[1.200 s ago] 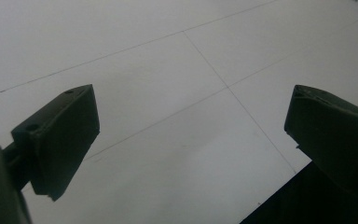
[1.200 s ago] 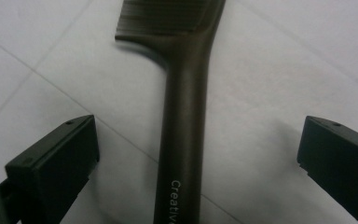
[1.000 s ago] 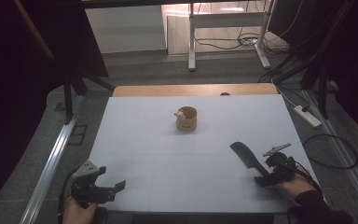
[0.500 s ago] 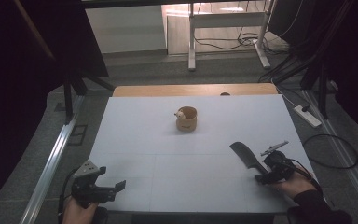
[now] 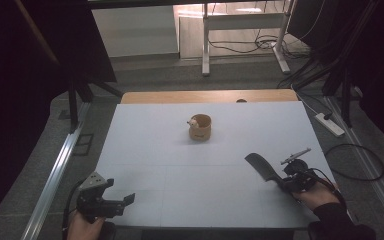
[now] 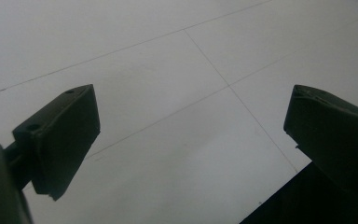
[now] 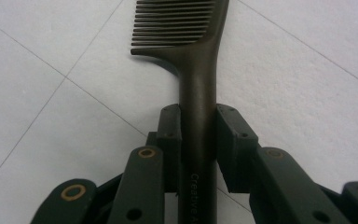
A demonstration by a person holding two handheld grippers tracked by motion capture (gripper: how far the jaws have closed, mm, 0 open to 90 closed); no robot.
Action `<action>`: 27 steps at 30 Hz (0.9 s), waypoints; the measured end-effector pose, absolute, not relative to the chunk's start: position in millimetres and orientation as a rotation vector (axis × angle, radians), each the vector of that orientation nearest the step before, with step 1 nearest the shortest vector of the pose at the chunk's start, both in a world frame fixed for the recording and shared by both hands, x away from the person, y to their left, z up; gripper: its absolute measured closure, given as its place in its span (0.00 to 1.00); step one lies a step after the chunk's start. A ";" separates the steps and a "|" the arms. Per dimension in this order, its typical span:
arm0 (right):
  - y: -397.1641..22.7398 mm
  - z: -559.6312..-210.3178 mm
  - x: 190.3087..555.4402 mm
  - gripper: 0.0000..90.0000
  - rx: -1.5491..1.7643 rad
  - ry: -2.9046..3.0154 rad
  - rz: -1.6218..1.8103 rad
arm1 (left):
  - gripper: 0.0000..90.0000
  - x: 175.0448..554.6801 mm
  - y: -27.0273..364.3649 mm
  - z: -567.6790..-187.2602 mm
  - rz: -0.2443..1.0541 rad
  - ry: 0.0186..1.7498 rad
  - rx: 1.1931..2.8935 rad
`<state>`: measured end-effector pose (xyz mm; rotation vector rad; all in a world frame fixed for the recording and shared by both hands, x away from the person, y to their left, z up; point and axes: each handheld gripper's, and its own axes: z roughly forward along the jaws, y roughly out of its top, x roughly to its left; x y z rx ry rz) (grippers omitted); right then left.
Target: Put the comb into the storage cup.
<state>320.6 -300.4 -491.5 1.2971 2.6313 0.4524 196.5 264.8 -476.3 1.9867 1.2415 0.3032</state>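
On my right gripper [image 7: 198, 140] the jaws have just been closing, and in the right gripper view I see them pinching the handle of a dark comb [image 7: 193, 70], one pad on each side of the shaft, both touching it. The comb runs straight up between the jaws, its teeth pointing left in that view, with pale lettering on the part of the handle nearest the camera. From the high view I find the same comb [image 5: 261, 167] lying on the white table [image 5: 180, 150] near its right front corner, head angled away from me and toward the middle, with the right gripper [image 5: 285, 182] clamped on the handle end and my hand and dark sleeve behind it. My left gripper [image 5: 122, 202] sits at the left front edge of the table, well apart from the comb; in the left gripper view [image 6: 186, 135] its jaws stand spread wide with nothing between them, just the white surface with its thin lines below. Farther back, near the middle of the table, stands a small wooden cup [image 5: 200, 127] with a small object resting on its rim, well apart from both grippers.
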 end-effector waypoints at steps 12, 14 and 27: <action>-304.4 -491.2 318.3 0.81 1.279 2.629 0.517 | 0.04 196.3 265.8 -476.1 0.302 1.237 1.978; -304.4 -490.0 317.8 0.81 1.271 2.621 0.531 | 0.04 196.1 265.8 -476.1 0.300 1.236 1.974; -305.0 -482.5 313.4 0.81 1.228 2.595 0.615 | 0.04 195.2 267.1 -475.2 0.292 1.220 1.963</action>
